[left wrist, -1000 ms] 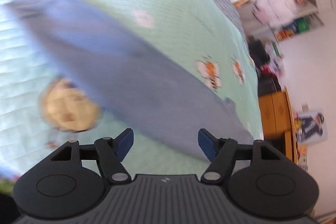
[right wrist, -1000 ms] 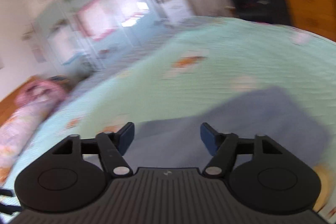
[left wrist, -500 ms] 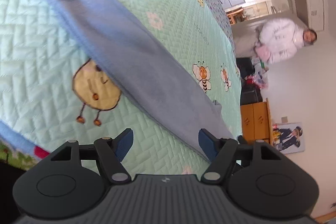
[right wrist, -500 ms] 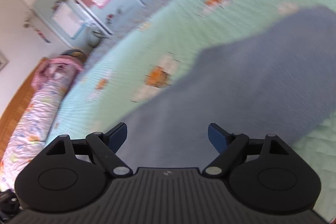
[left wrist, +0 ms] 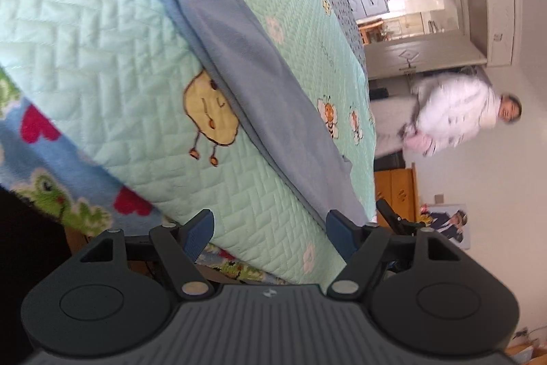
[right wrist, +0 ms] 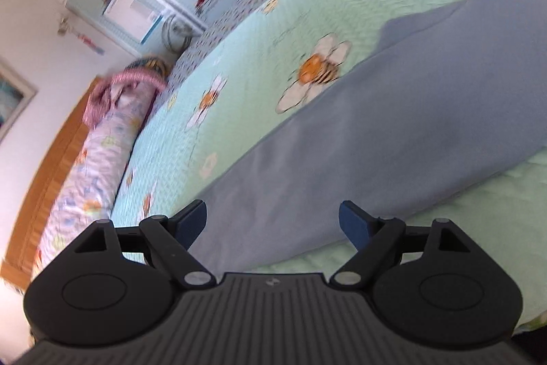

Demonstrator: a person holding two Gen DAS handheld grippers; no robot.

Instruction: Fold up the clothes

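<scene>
My left gripper (left wrist: 268, 230), jaws opening, and my wide-open right gripper (right wrist: 273, 223) both hover empty above the blue garment (left wrist: 253, 70) lying folded lengthwise across the quilted bed (left wrist: 85, 33).

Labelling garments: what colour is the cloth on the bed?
Plain grey-blue, no print; the cloth shows sharpest in the left wrist view, lying on the mint quilt.

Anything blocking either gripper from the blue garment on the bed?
Nothing visible. The blue garment lies bare on the green quilt. The left gripper, jaws opening and empty, and the open right gripper both face it unobstructed.
</scene>
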